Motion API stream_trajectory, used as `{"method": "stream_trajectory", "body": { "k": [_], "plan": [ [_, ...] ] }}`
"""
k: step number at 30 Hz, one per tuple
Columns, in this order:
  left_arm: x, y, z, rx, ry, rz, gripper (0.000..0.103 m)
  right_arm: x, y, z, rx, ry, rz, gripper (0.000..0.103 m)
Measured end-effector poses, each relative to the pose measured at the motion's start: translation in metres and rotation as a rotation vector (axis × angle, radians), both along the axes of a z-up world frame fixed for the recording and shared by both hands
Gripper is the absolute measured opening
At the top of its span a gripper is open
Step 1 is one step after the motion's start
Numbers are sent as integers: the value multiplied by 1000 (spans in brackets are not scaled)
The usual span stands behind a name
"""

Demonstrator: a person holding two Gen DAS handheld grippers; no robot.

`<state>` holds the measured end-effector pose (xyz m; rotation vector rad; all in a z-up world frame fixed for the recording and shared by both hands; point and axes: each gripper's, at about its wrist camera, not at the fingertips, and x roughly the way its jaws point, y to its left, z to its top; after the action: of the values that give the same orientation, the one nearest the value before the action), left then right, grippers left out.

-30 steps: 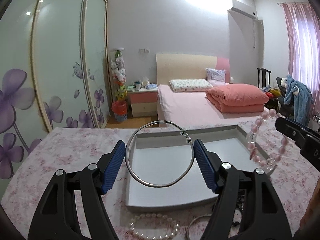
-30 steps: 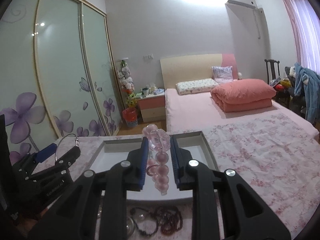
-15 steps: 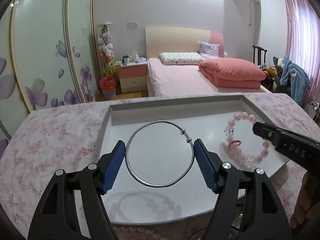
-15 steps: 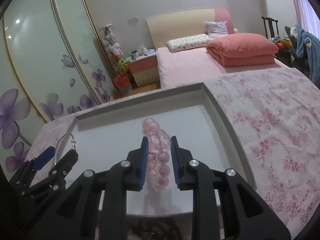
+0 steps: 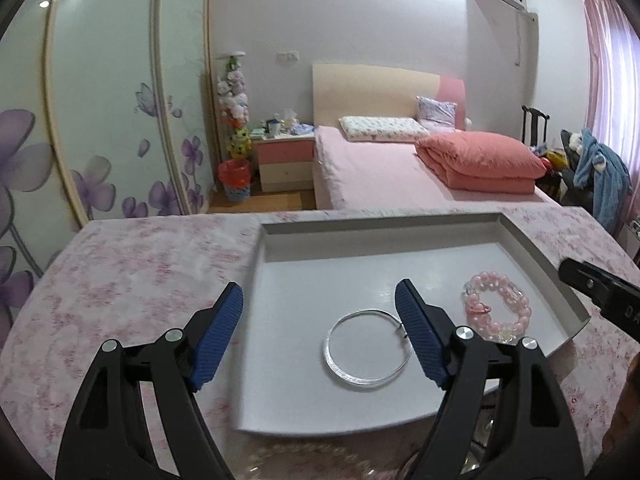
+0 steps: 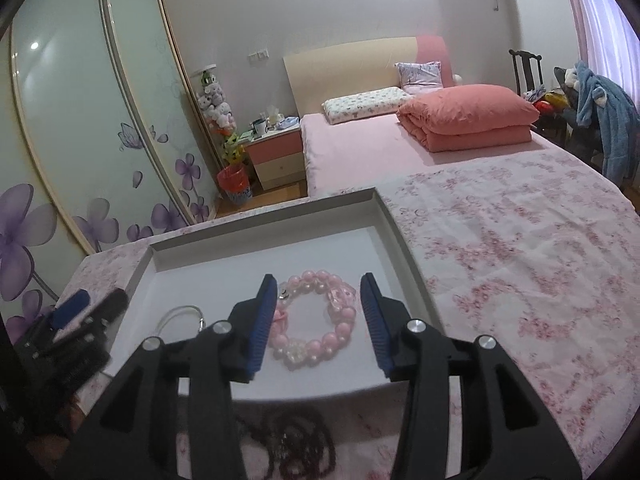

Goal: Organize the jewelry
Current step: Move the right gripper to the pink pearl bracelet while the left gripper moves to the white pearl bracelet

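A shallow white tray point(image 5: 380, 226) sits on the floral cloth. A silver bangle point(image 5: 329, 350) lies flat on its floor, just ahead of my left gripper point(image 5: 318, 290), whose jaws are opening and touch nothing. A pink bead bracelet point(image 6: 344, 320) lies on the tray floor between the blue pads of my right gripper point(image 6: 319, 280); its jaws are opening and the pads stand clear of the beads. The left wrist view shows the bracelet point(image 5: 524, 312) right of the bangle, with the right gripper point(image 5: 600, 296) at the tray's right edge. The right wrist view shows the bangle point(image 6: 180, 312) and left gripper point(image 6: 92, 304) at the left.
Dark bead strands point(image 6: 296, 440) lie on the floral tablecloth point(image 6: 520, 260) in front of the tray's near rim. A pale bead string point(image 5: 304, 452) shows blurred at the bottom of the left wrist view. Behind the table are a bed point(image 5: 380, 168) and a wardrobe point(image 5: 100, 100).
Both grippers came down over the tray and opened. The bangle left the left gripper's pads and the pink bracelet left the right gripper's; both now lie on the tray floor.
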<state>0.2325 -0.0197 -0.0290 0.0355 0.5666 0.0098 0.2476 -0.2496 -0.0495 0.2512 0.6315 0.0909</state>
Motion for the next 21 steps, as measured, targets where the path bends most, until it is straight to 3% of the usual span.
{"method": "stream_trajectory", "body": {
  "k": [10, 15, 21],
  "plan": [
    [-66, 39, 11, 3, -15, 48, 78, -59, -3, 3, -26, 37, 66, 43],
    [-93, 57, 4, -9, 23, 62, 78, -88, 5, -17, -72, 130, 167, 43],
    [-112, 71, -4, -34, 58, 88, 78, -114, 21, -43, -146, 214, 260, 35]
  ]
}}
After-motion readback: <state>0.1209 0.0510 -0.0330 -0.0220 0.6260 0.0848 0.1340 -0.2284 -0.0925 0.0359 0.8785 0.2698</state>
